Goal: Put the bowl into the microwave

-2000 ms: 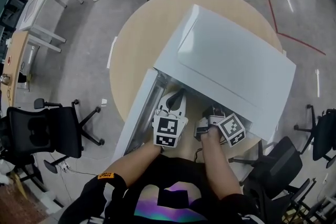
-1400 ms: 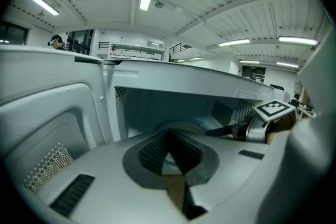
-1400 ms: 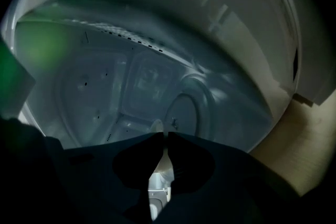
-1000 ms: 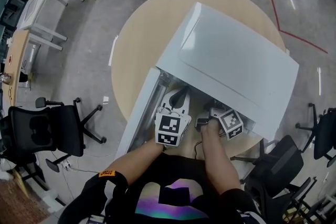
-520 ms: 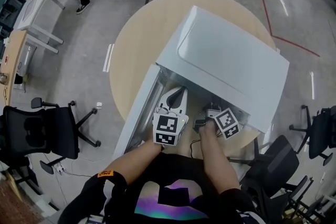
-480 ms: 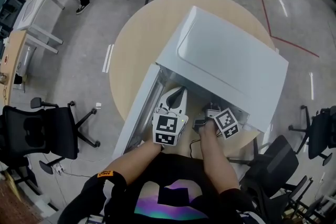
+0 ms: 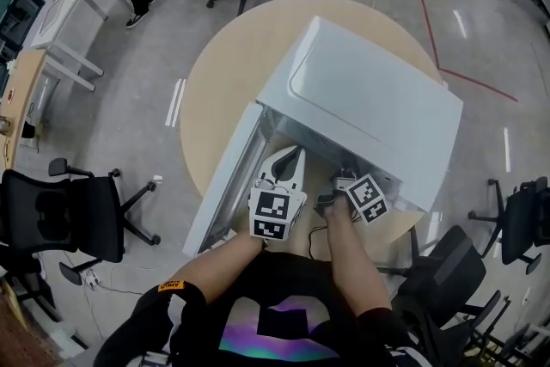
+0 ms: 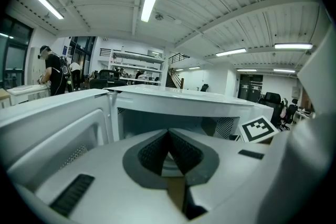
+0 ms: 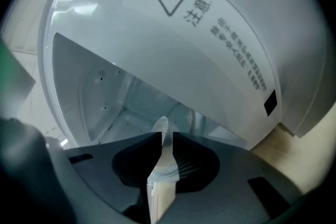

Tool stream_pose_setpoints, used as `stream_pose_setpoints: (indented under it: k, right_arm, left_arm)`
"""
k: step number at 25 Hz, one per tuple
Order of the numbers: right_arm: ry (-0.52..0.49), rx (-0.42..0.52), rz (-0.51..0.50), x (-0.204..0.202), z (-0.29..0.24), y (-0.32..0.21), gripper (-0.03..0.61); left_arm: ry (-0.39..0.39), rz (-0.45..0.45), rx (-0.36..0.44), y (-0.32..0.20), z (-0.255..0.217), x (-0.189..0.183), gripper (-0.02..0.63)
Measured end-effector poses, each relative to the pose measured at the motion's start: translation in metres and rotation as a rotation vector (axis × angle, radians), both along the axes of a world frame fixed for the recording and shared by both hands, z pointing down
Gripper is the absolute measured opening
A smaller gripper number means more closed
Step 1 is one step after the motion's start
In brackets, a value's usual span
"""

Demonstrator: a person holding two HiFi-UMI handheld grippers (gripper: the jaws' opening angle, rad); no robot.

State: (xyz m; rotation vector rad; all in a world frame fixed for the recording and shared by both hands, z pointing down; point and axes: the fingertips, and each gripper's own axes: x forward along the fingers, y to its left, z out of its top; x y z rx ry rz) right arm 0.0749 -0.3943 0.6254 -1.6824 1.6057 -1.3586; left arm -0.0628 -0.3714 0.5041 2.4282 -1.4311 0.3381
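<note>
Round wooden table (image 7: 232, 64), centre of the head view, bearing a white microwave (image 7: 369, 99) that runs from the centre toward the right of the frame. Its door (image 7: 225, 185) stands swung open toward the lower left, and the cavity (image 9: 105, 97) faces the person at the bottom edge. A black office chair (image 7: 64, 215) stands on the floor at the left edge, well apart from the table.

Both grippers are held at the cavity mouth, side by side. Left gripper (image 8: 168, 136): jaws closed, the tips meeting; it points into the opening just beside the door. The marker cube (image 8: 257, 130) of the other gripper shows at centre right of its view.

Right gripper (image 9: 164, 139): jaws clamped on the thin white rim of the bowl (image 9: 159, 126), seen edge-on at lower centre of its view. The bowl is thus held at the front of the cavity, below the microwave's top front edge, which carries a warning label (image 9: 210, 23) at upper centre.
</note>
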Motion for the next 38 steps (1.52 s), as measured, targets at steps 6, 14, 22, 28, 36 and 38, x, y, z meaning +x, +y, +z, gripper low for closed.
stream_pose_setpoints:
  k: [6,14,22,28,36,38]
  right_arm:
    - [0.047,0.010,-0.014,0.004,-0.009,0.009,0.052]
    - [0.200,0.029,-0.133,-0.004,-0.028,0.026,0.052]
    - [0.468,0.133,-0.341,-0.030,-0.077,0.050,0.052]
    - [0.640,0.199,-0.425,-0.044,-0.112,0.073,0.051]
    - [0.769,0.239,-0.424,-0.051,-0.137,0.098,0.051]
    - [0.782,0.241,-0.422,-0.053,-0.139,0.104,0.051]
  left_arm:
    - [0.005,-0.003,0.009,0.005,-0.003,0.003,0.046]
    - [0.018,0.000,0.022,0.004,-0.006,0.010,0.046]
    - [0.035,0.019,0.014,0.022,-0.004,0.015,0.046]
    - [0.069,0.029,0.031,0.038,-0.016,0.009,0.046]
    - [0.072,0.080,0.019,0.068,-0.026,0.008,0.046]
    - [0.073,0.088,0.021,0.075,-0.027,0.005,0.046]
